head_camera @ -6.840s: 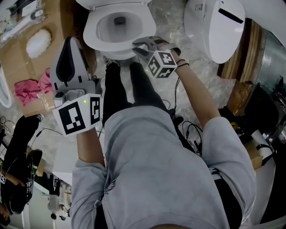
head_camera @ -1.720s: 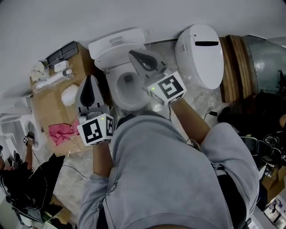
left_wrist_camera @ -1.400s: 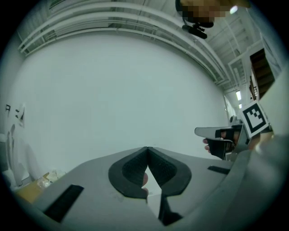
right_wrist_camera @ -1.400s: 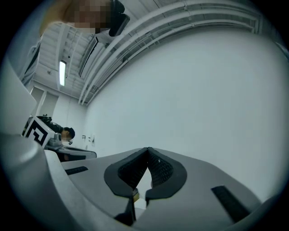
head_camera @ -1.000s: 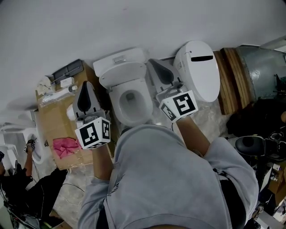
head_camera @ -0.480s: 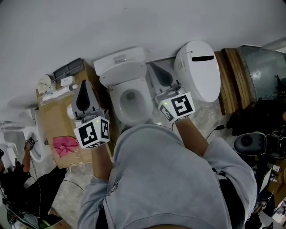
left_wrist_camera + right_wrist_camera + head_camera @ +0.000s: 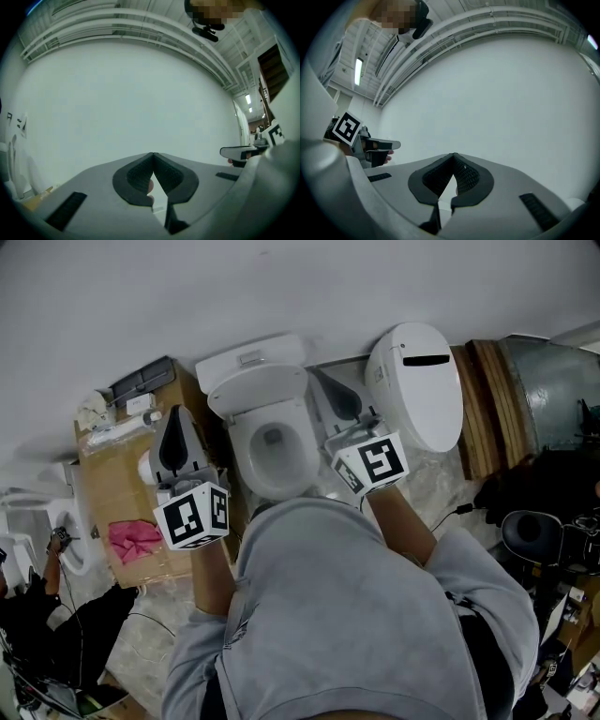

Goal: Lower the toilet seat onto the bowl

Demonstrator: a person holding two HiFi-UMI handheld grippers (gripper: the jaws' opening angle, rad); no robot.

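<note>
Two hand-held grippers are nearest, raised in front of the person's grey shirt and aimed at the far wall. The left gripper [image 7: 177, 427] has its jaws pressed together at the tips with nothing between them. The right gripper [image 7: 330, 388] is likewise closed and empty, and both gripper views show only bare wall ahead. On the near left, a crumpled pink cloth [image 7: 131, 540] lies on a brown cardboard sheet [image 7: 101, 491]. Between the grippers and a little farther stands the white ceramic toilet bowl [image 7: 258, 463]. The white toilet seat [image 7: 274, 487] seems to lie flat on its rim, though from above I cannot tell seat from rim for certain. Neither gripper touches it. Just beside the right gripper, on the right, is a white oval lidded unit [image 7: 417, 381]. Beyond the bowl sits the white cistern [image 7: 251, 362], with no raised seat showing against it. The main risk, I judge, is taking the job as finished without checking: a seat resting askew could slide under weight. A careless swing of the right gripper could also knock the oval unit. Closed jaws would only push the seat, not hold it.
</note>
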